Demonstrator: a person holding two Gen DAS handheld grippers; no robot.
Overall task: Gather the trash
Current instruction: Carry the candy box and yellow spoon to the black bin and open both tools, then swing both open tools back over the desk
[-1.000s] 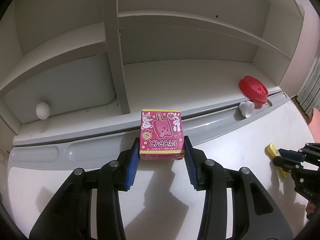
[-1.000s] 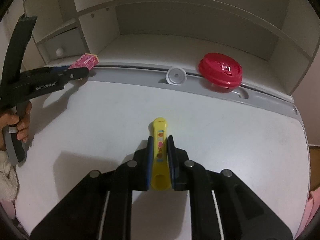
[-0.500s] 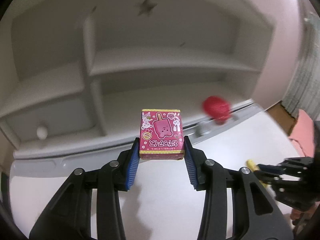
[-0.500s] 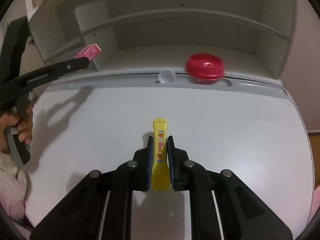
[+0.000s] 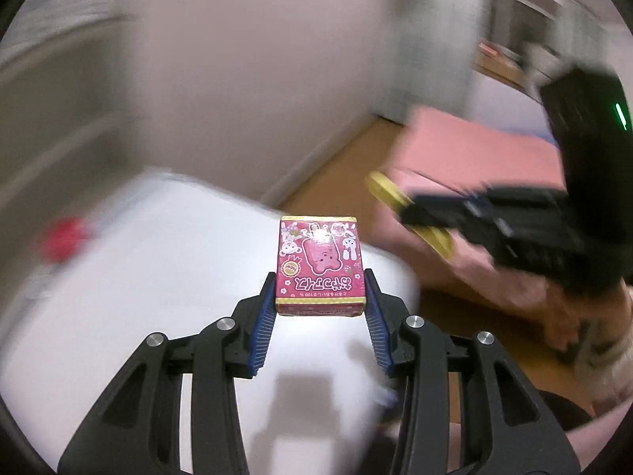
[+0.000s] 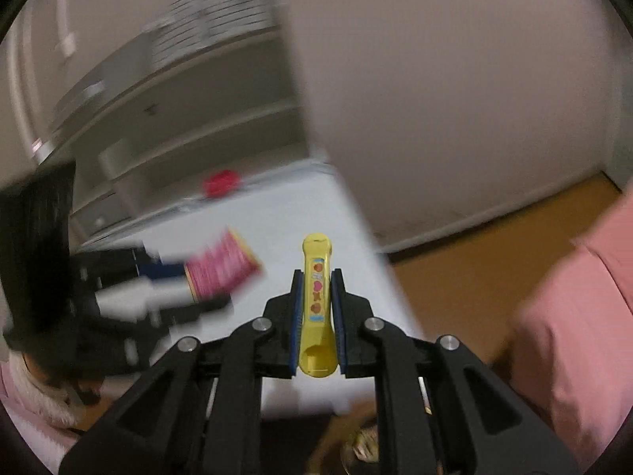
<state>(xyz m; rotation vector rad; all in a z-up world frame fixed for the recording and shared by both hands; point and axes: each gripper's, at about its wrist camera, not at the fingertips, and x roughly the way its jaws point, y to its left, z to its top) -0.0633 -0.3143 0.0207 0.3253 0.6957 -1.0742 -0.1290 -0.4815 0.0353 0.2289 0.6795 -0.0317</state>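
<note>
My left gripper [image 5: 319, 297] is clamped on a small pink cardboard box [image 5: 319, 265] printed with a cartoon ice-pop figure and rabbits; the blue ribbed pads press both side faces, and the jaws stand about halfway apart, set by the box width. My right gripper [image 6: 316, 293] is nearly closed on a slim yellow plastic tube [image 6: 316, 301] with a strip of red and orange stickers along its top. Both items are held clear above the near right corner of the white desk [image 5: 158, 277].

Progress, as I judge it: two pieces of trash are picked up and in transit; neither is deposited yet. No bin is identifiable in either view. A red round lid [image 6: 221, 184] sits at the far edge of the desk beside the white shelf unit [image 6: 190, 118], so at least one item is left to collect. To the right, past the desk edge, lie a brown floor [image 6: 494, 245] and a pink fabric surface [image 6: 573, 316].

Writing: the box face, seen upside down, carries white Korean lettering, a yellow "New" badge and a line ending in "100 %". The tube sticker text is too small to read.
</note>
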